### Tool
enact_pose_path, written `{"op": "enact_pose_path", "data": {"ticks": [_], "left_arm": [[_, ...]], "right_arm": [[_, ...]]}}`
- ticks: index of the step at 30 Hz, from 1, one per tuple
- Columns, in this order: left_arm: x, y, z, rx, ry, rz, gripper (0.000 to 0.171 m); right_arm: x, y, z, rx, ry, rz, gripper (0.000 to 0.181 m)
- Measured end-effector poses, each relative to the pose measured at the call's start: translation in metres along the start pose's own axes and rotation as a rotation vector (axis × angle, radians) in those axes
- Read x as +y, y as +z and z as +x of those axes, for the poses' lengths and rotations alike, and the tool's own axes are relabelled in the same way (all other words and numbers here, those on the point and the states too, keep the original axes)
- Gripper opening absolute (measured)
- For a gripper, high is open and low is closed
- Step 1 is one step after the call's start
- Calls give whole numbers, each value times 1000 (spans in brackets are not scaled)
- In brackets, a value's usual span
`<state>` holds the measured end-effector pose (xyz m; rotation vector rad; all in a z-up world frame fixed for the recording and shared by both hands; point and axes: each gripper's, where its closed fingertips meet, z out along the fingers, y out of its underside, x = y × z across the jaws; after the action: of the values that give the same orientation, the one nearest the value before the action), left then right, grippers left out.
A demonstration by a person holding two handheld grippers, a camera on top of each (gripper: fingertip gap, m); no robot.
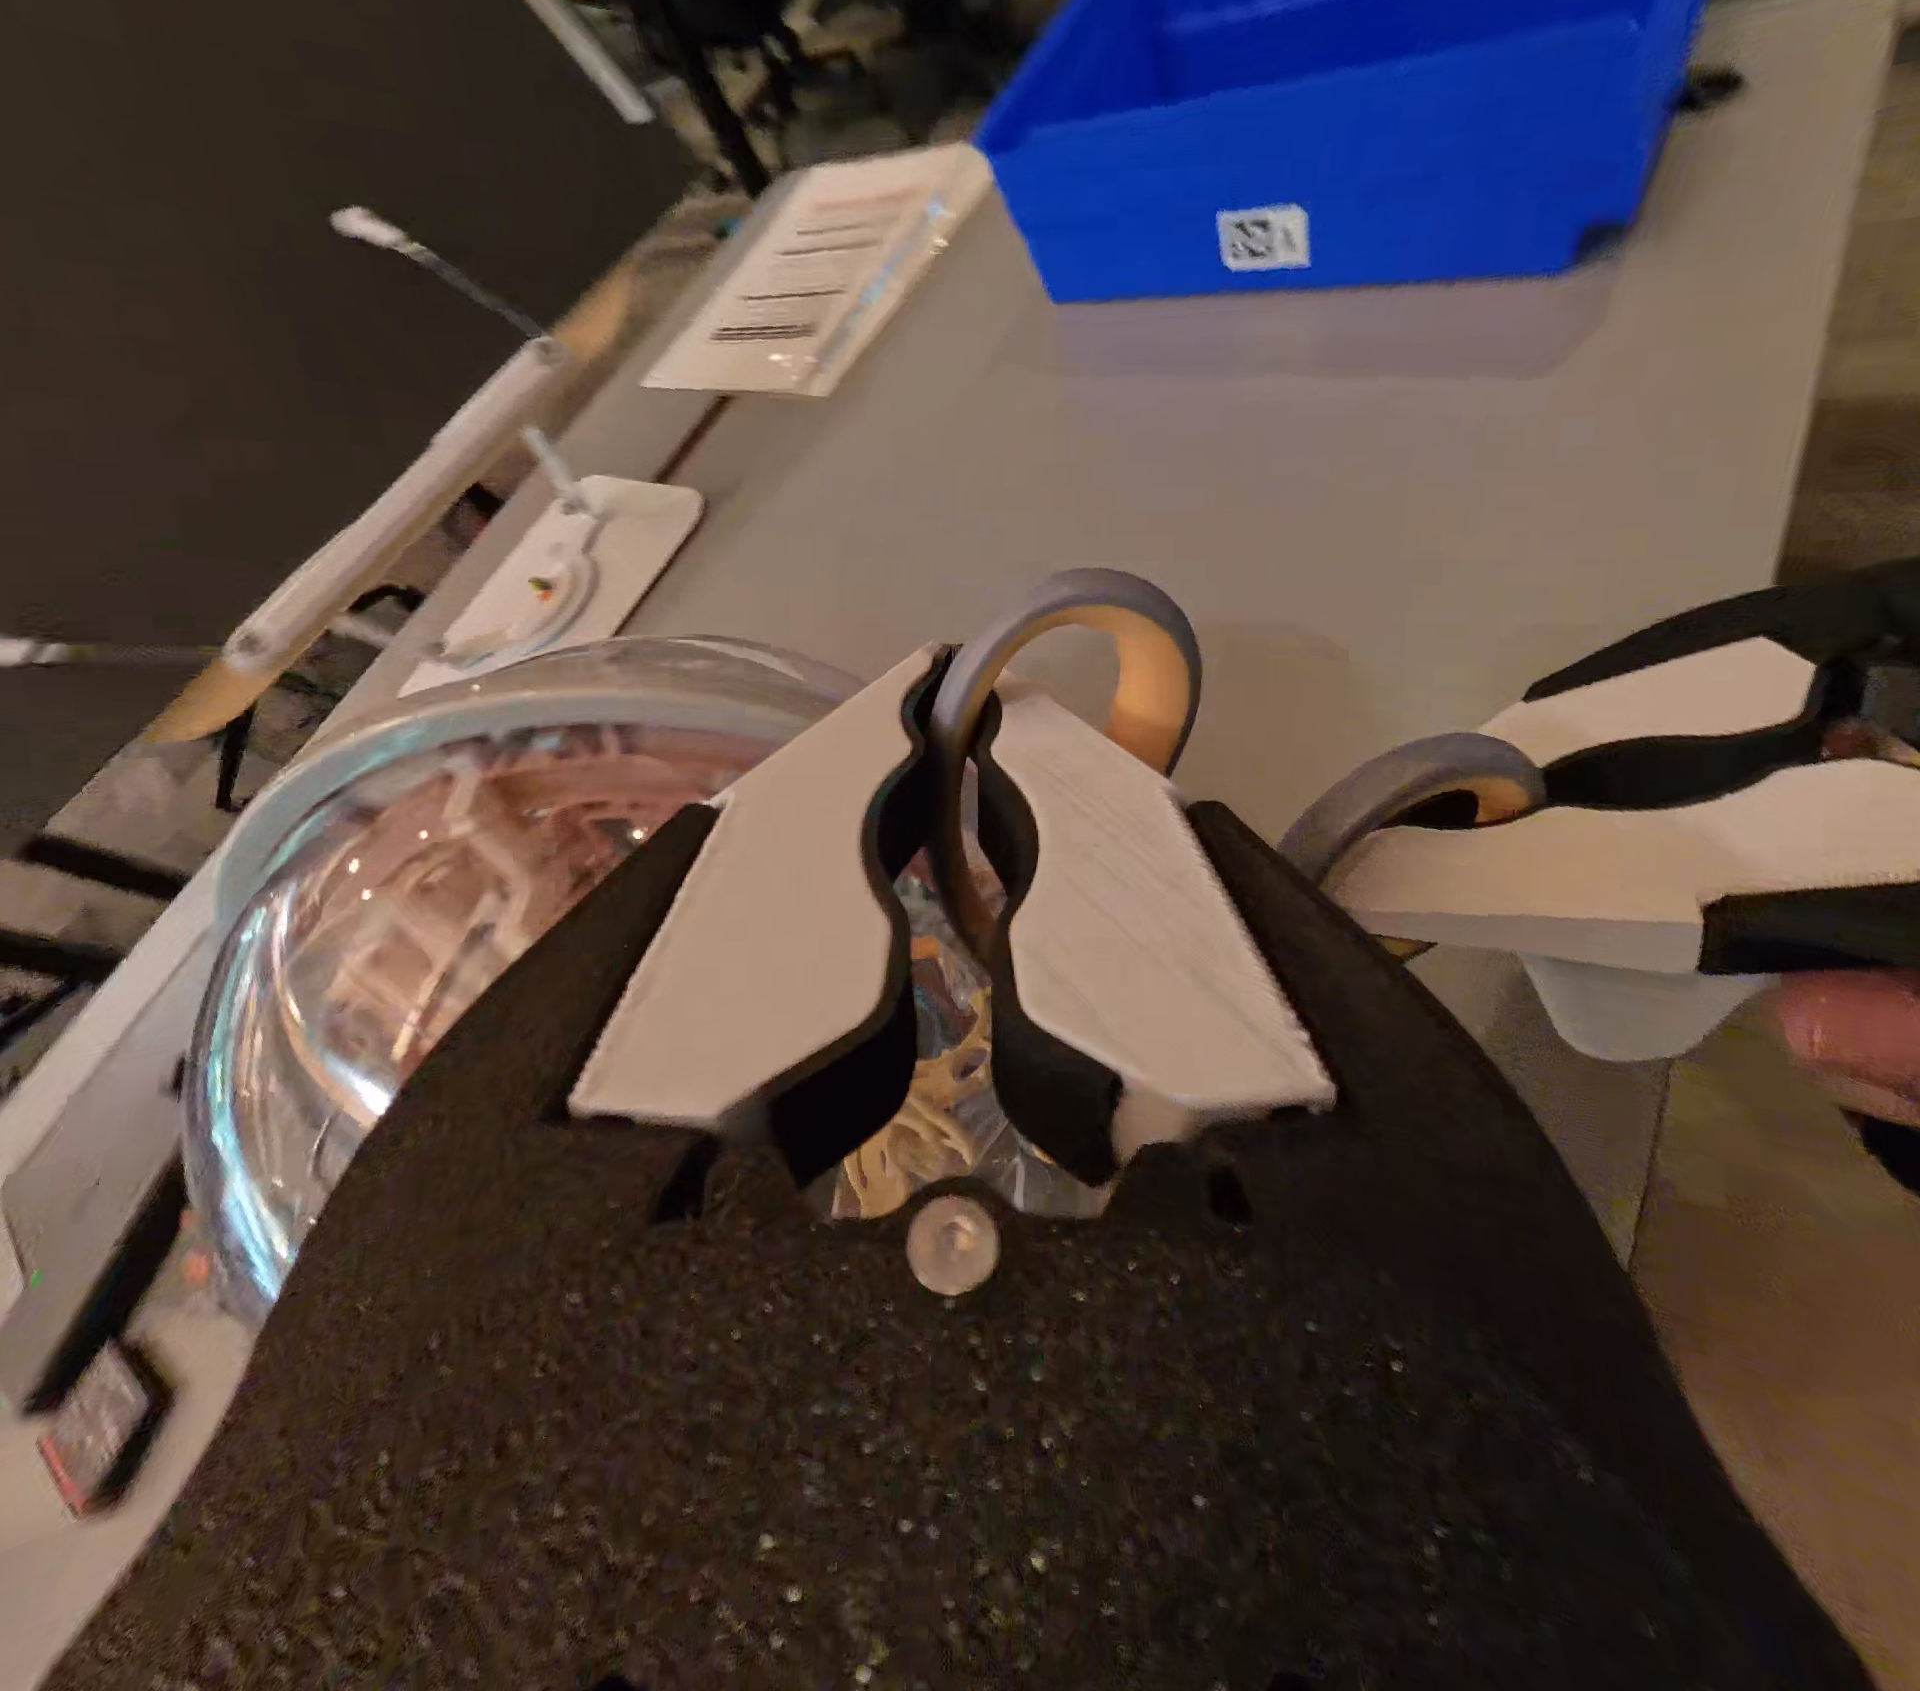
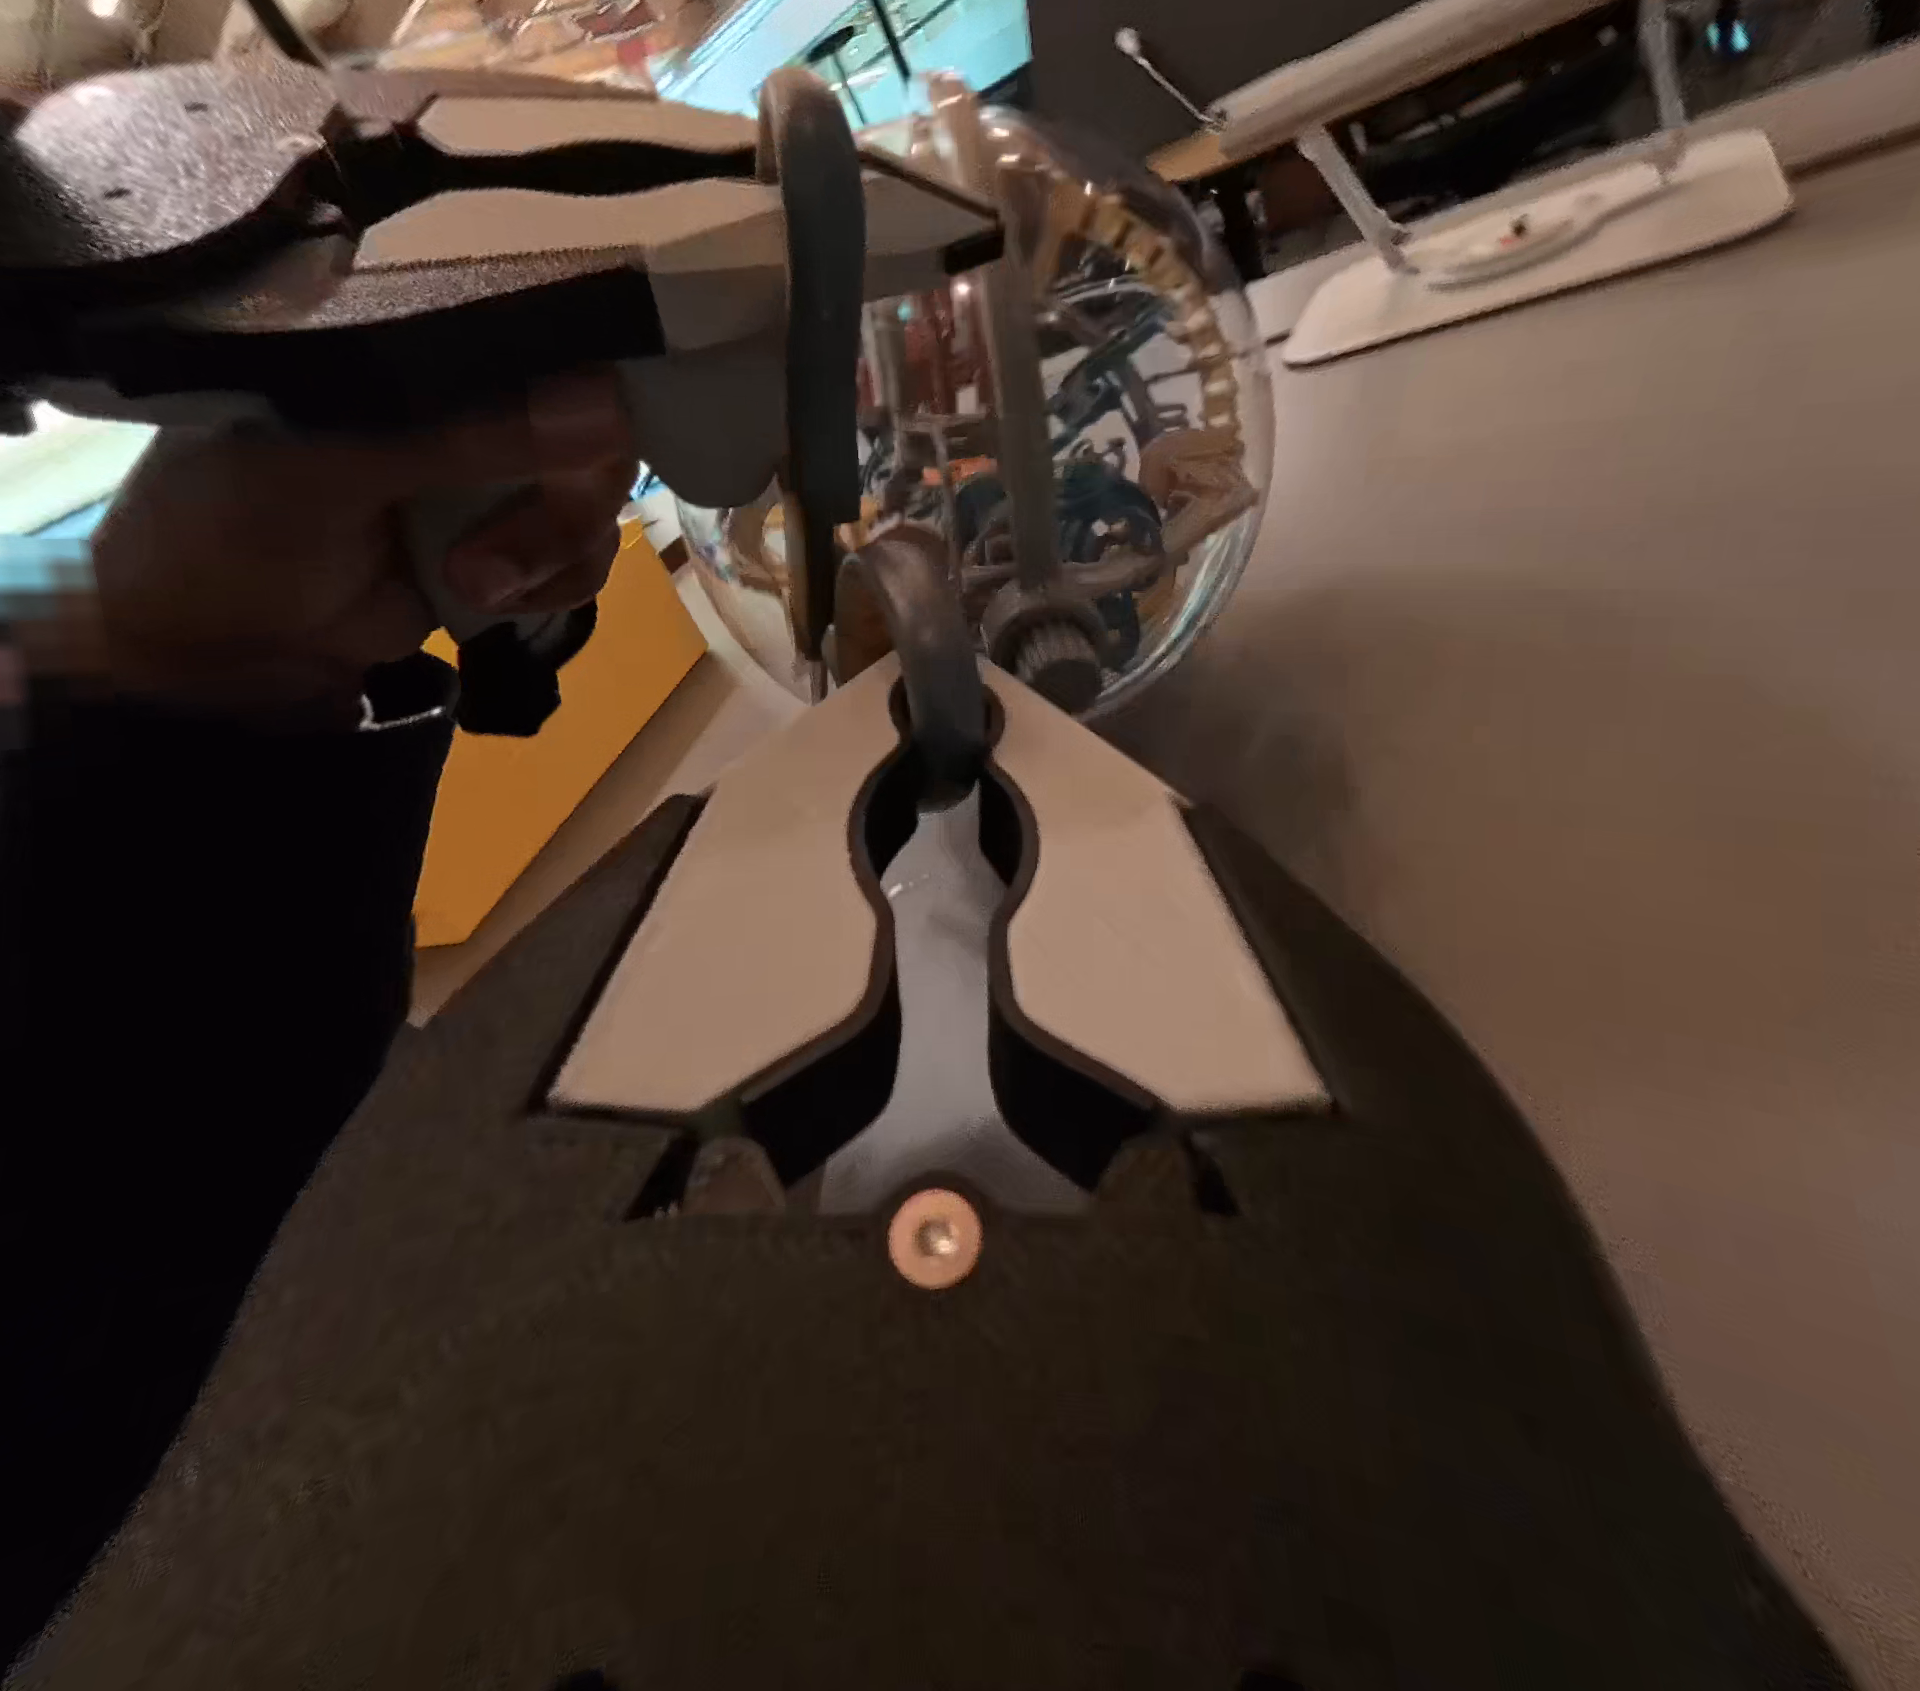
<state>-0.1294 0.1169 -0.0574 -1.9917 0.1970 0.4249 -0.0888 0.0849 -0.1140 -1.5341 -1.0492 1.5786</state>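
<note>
A clear plastic sphere (image 1: 416, 862) with a maze of tracks inside rests on the grey table (image 1: 1247, 446). Two grey loop handles stick out of it. My left gripper (image 1: 961, 696) is shut on one grey loop (image 1: 1101, 602), pinched between its tips. My right gripper (image 1: 1538, 768) comes in from the right, shut on the second grey loop (image 1: 1392, 774). In the right wrist view, the right gripper (image 2: 940, 706) clamps the short loop (image 2: 914, 602) in front of the sphere (image 2: 1143, 446). The left gripper (image 2: 935, 207) holds the taller loop (image 2: 821, 270) above it.
A blue bin (image 1: 1351, 114) stands at the back of the table, with a sheet in a clear sleeve (image 1: 810, 270) to its left. A white flat stand (image 1: 582, 561) sits behind the sphere. A yellow box (image 2: 551, 758) and a person's hand (image 2: 416, 550) are at the left. Tip to tip, the grippers are about 8 cm apart.
</note>
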Motion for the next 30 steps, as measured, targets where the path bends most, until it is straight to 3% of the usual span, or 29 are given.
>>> {"op": "enact_pose_path", "data": {"ticks": [7, 10, 13, 21, 30], "left_arm": [[11, 61, 61, 149, 386, -233, 0], [21, 74, 84, 201, 549, -260, 0], [31, 82, 101, 215, 675, -287, 0], [27, 83, 124, 235, 754, -187, 0], [22, 75, 135, 244, 737, -97, 0]], "right_arm": [[39, -19, 38, 131, 124, -90, 3], [59, -20, 48, 135, 187, -198, 3], [71, -20, 52, 153, 120, -240, 3], [73, -30, 75, 312, -388, -368, 12], [65, -41, 78, 317, -546, -340, 27]]}}
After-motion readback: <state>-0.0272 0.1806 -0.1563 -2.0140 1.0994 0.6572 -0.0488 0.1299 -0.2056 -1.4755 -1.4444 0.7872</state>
